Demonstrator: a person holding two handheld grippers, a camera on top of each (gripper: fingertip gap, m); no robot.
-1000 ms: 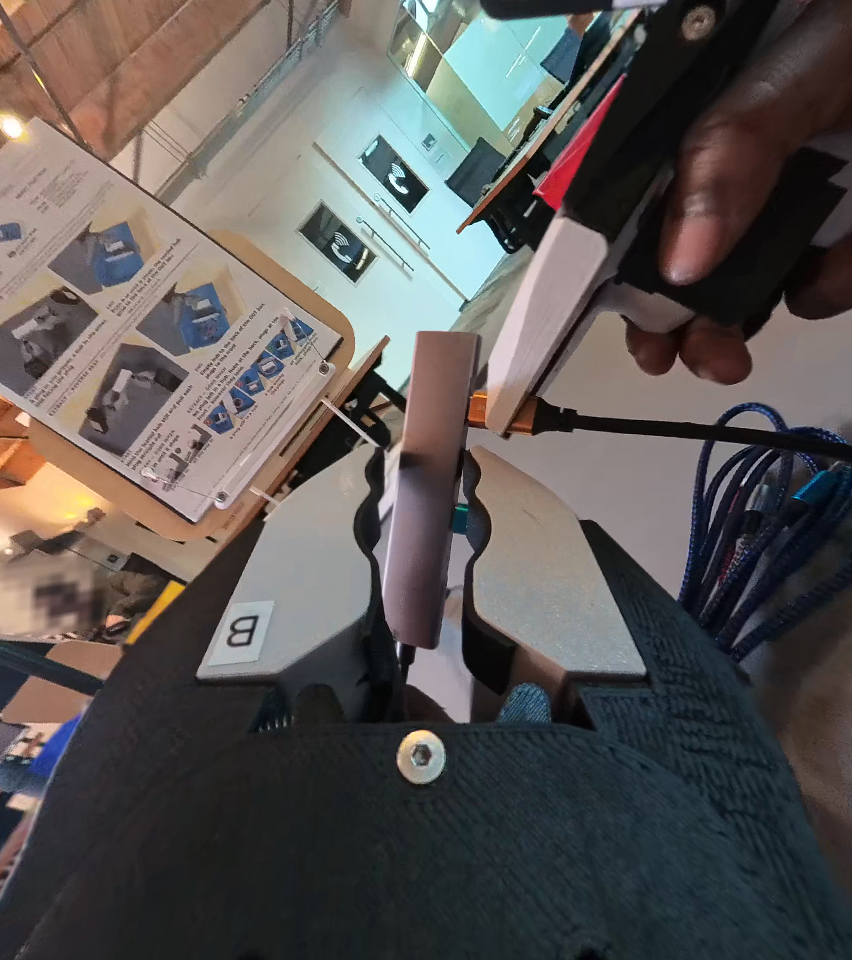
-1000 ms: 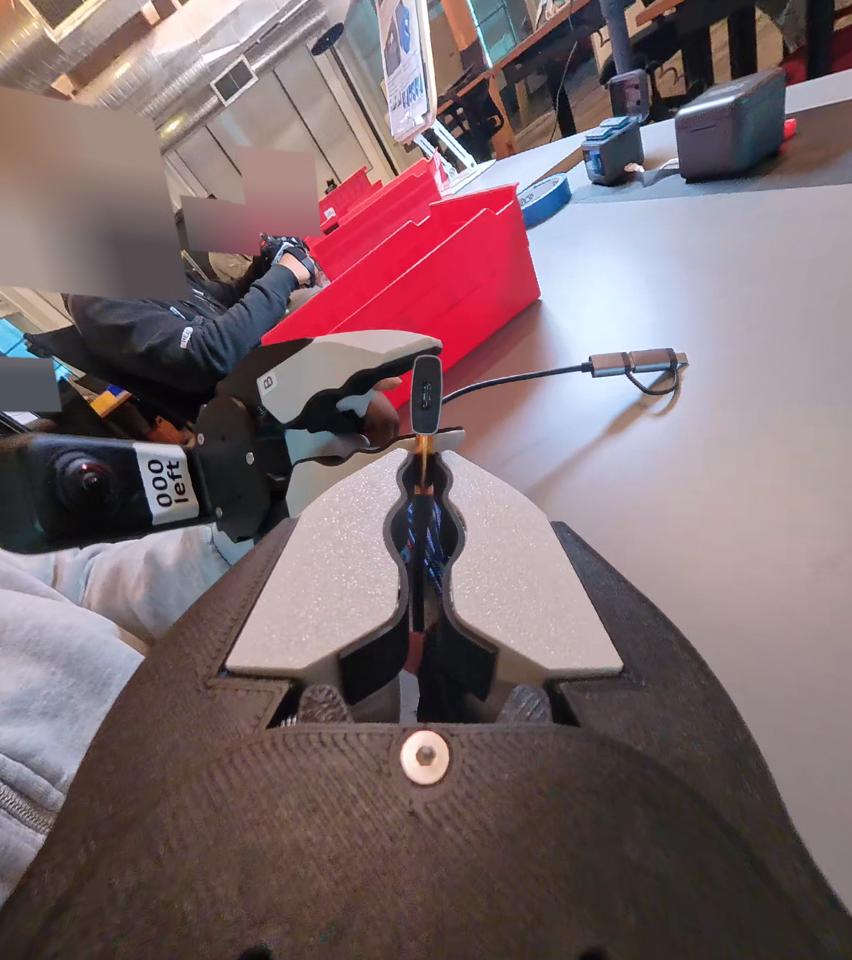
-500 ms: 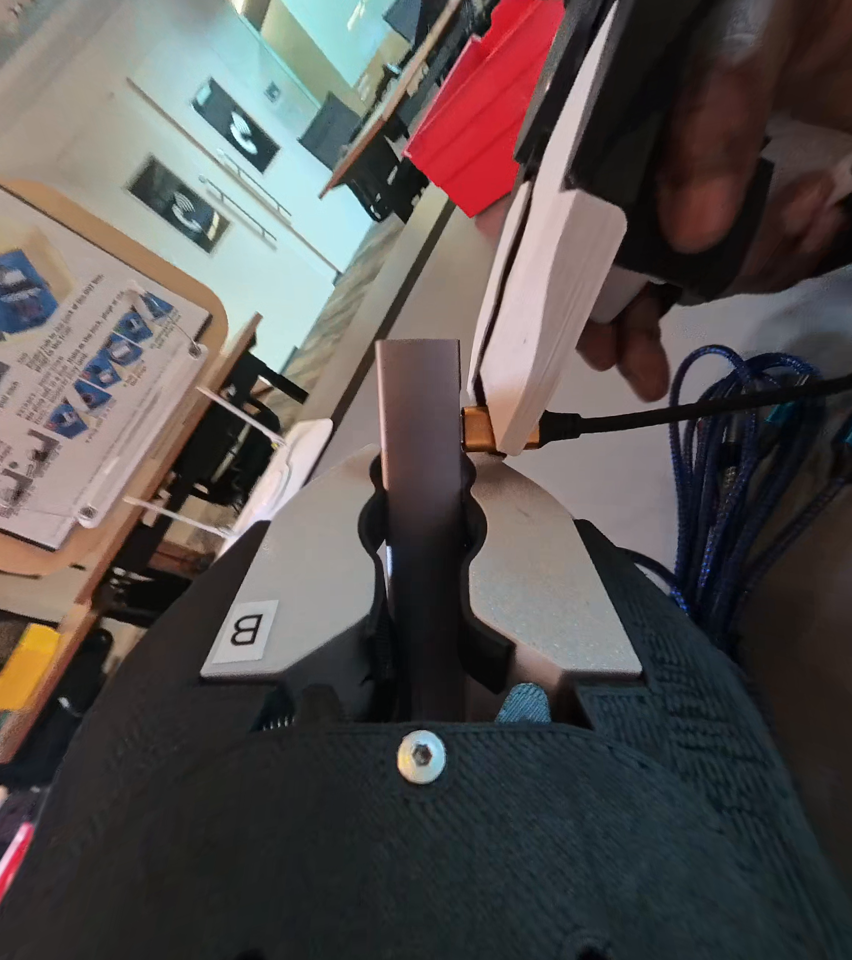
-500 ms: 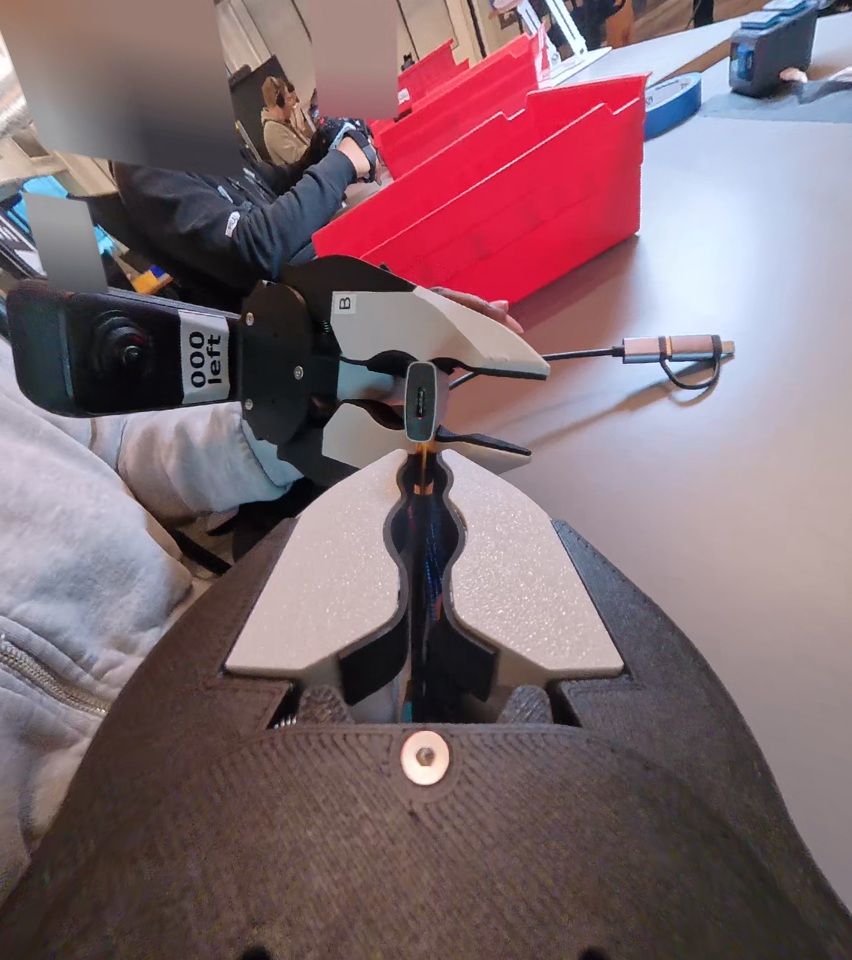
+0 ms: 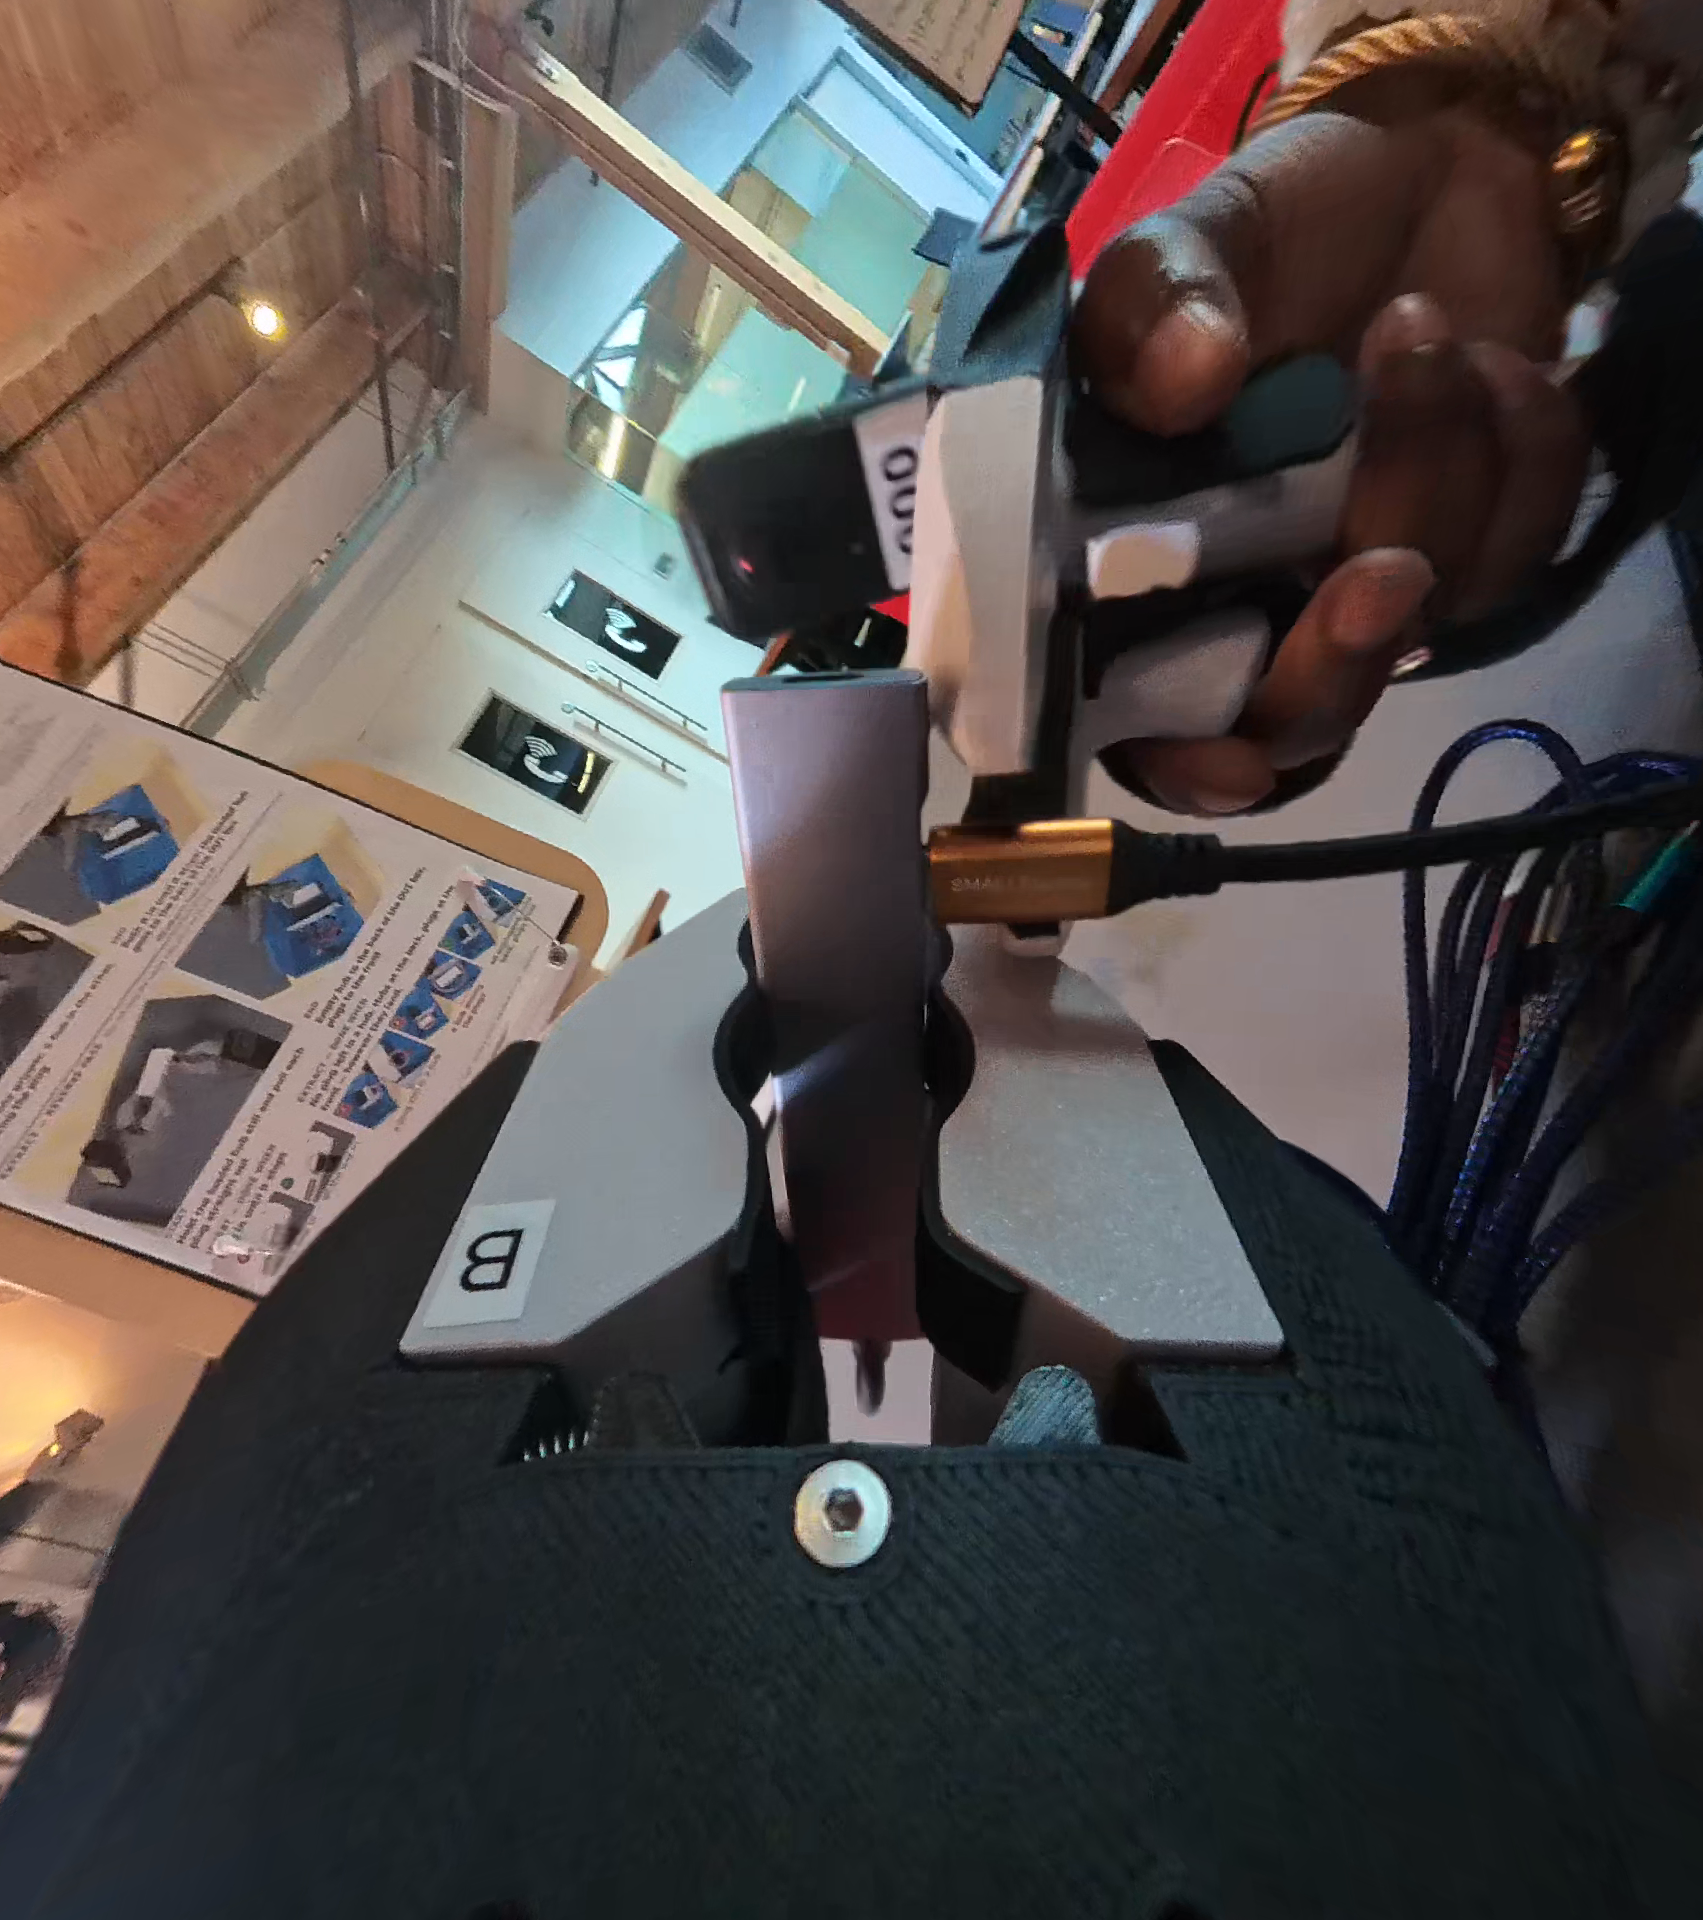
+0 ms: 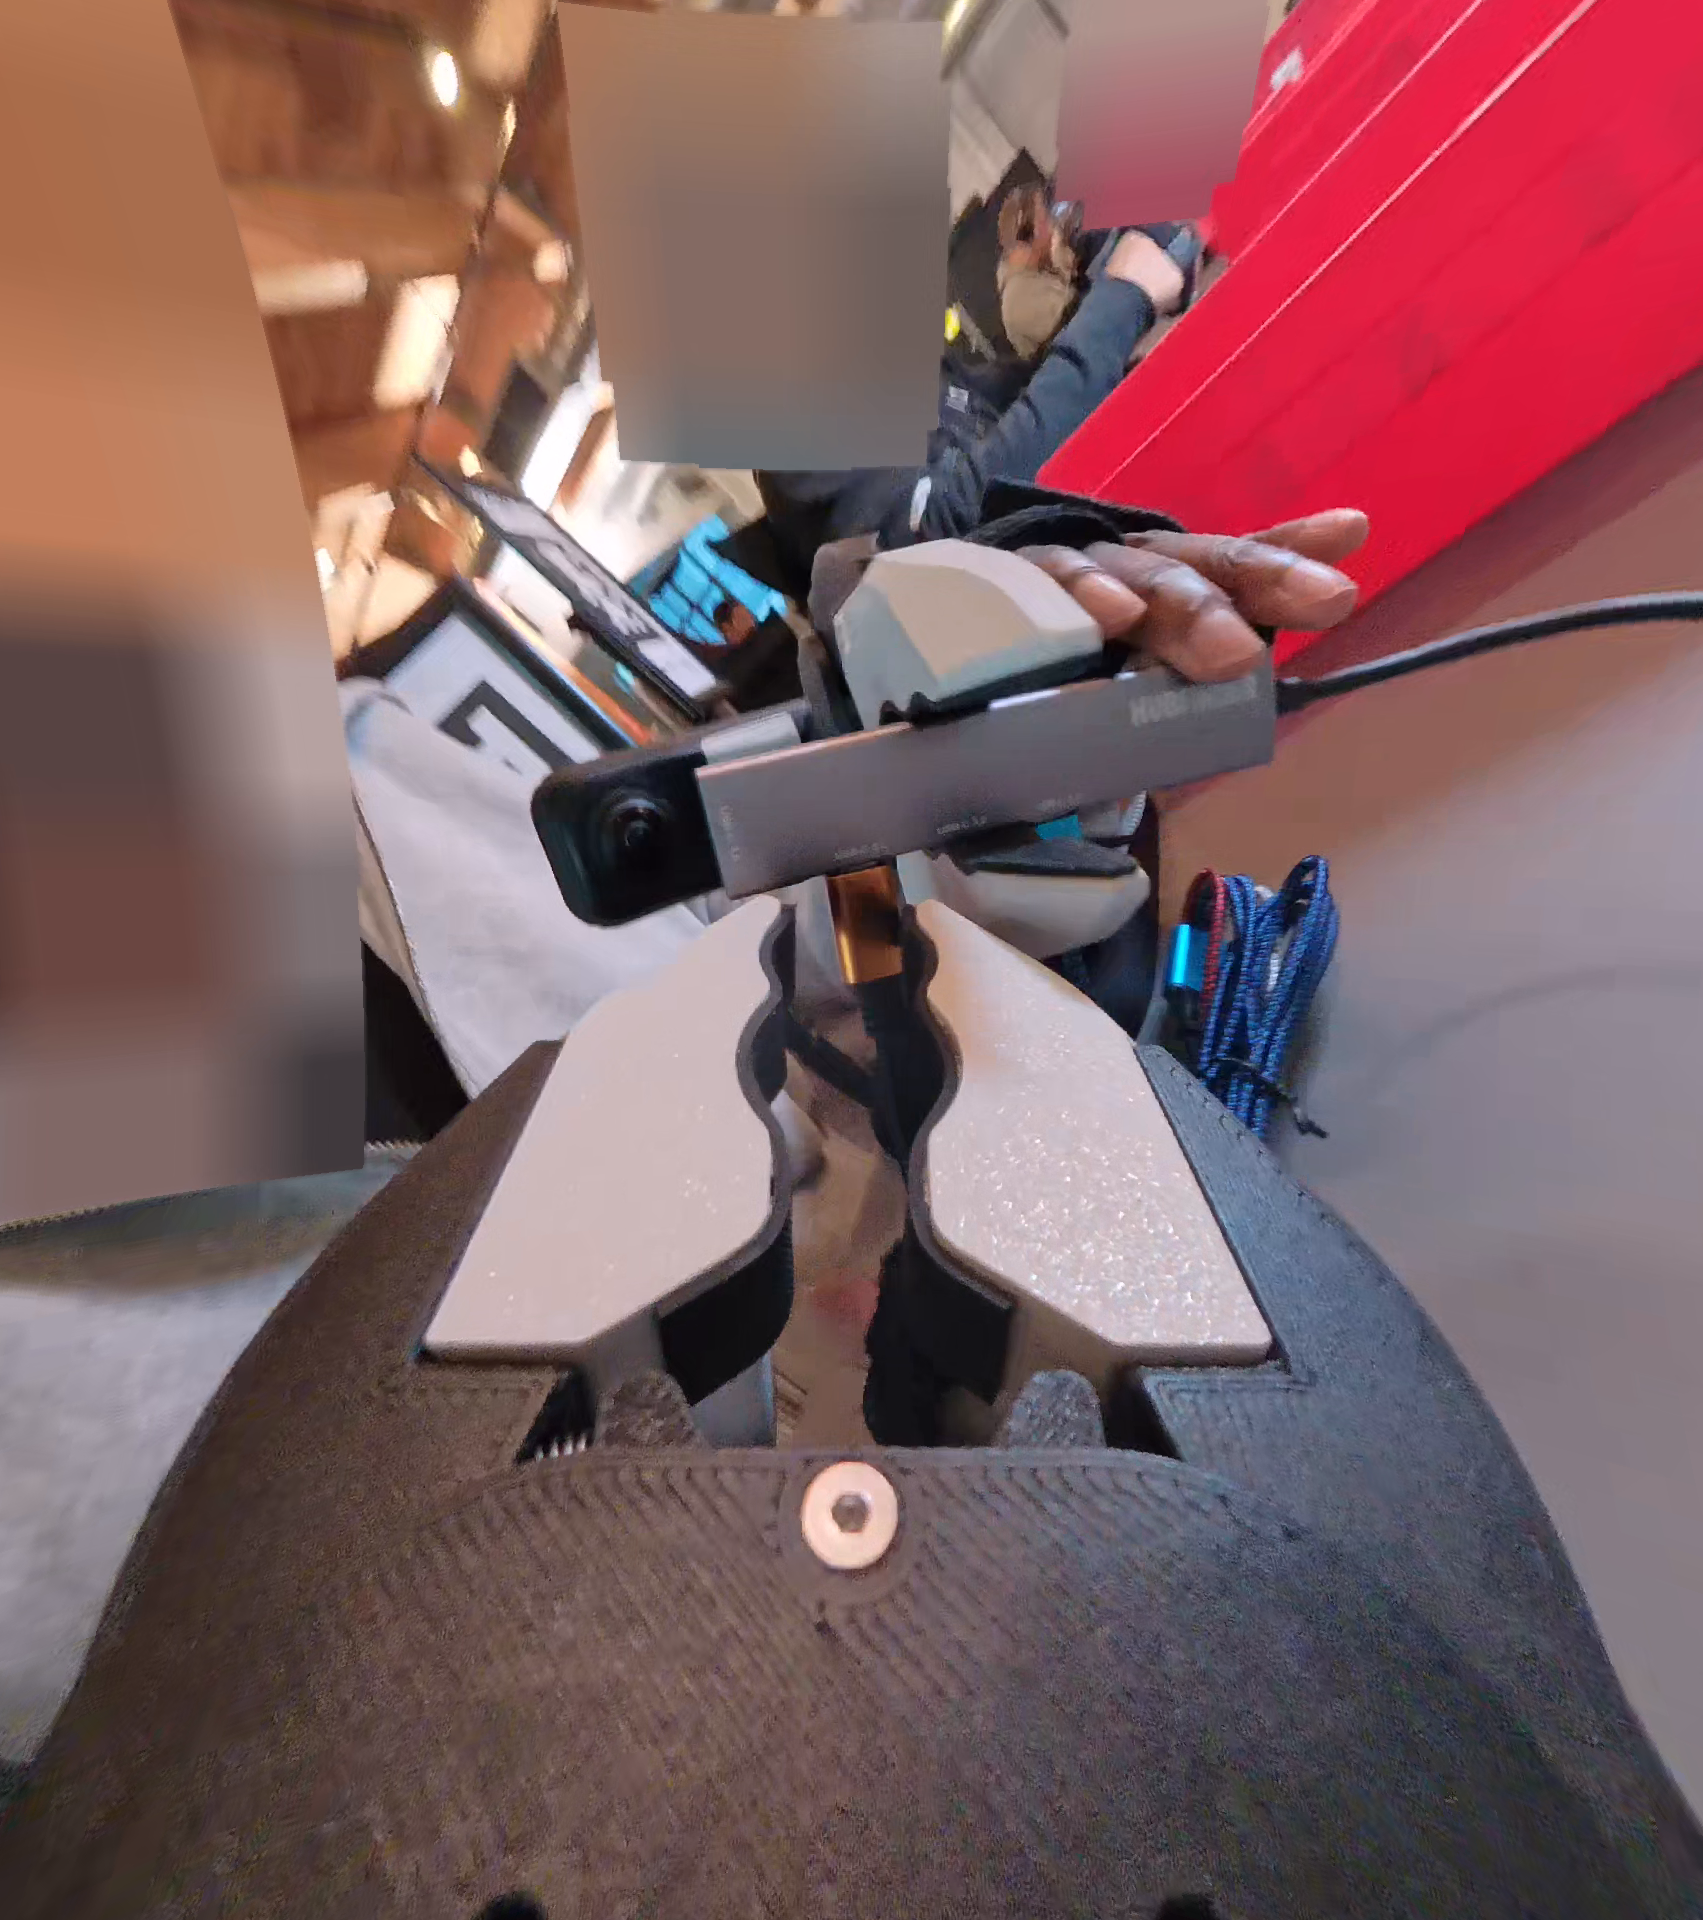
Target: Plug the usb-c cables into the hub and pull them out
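My left gripper (image 5: 836,956) is shut on a slim grey hub (image 5: 826,831) and holds it in the air, end pointing away. An orange-gold USB-C plug (image 5: 1018,871) on a black cable (image 5: 1398,842) sits in the hub's right side. In the right wrist view the hub (image 6: 982,769) lies crosswise, clamped by the left gripper (image 6: 992,758). My right gripper (image 6: 852,925) is open, its fingers standing apart on either side of the plug (image 6: 862,925). It also shows in the left wrist view (image 5: 1013,873), held by a hand.
A bundle of blue braided cables (image 6: 1262,966) lies on the grey table (image 6: 1553,1039), also at the right of the left wrist view (image 5: 1512,1039). The hub's own cable (image 6: 1553,623) trails right. Red bins (image 6: 1501,260) stand behind. An instruction board (image 5: 151,935) stands left. The gap from one gripper's tips to the other's is roughly 6 cm.
My right gripper was shut on the plug and has opened; the plug stays in the hub. The hub has turned, so its long side faces the right wrist view.
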